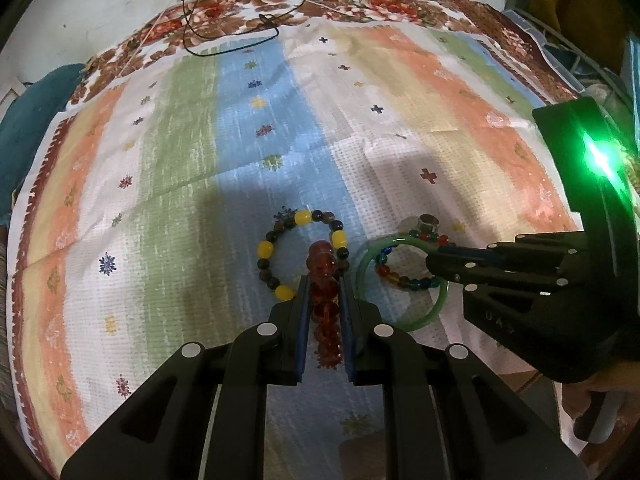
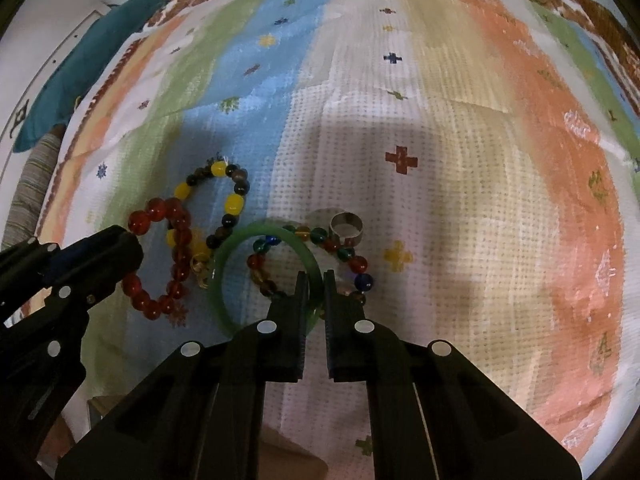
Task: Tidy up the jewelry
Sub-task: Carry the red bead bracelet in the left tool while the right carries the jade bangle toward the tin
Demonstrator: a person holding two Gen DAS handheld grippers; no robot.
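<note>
On a striped cloth [image 1: 180, 160] lies a cluster of jewelry. My left gripper [image 1: 324, 280] is shut on a red bead bracelet [image 1: 320, 256], which runs between its blue pads; the right wrist view shows that bracelet [image 2: 176, 240] as a loop beside the left gripper [image 2: 132, 240]. Under it lies a yellow-and-dark bead bracelet [image 1: 280, 240] [image 2: 232, 200]. My right gripper [image 2: 316, 280] [image 1: 434, 258] is shut on the rim of a green bangle [image 2: 218, 280] [image 1: 360, 276]. A multicolour bead bracelet [image 2: 352, 260] lies partly inside the bangle, next to a silver ring [image 2: 346, 226] [image 1: 428, 222].
A small gold piece [image 2: 200, 268] lies between the red bracelet and the bangle. A thin black cord [image 1: 232, 40] loops at the cloth's far edge. A teal fabric bundle [image 2: 88, 68] sits off the cloth's left side. The cloth's front edge runs close under both grippers.
</note>
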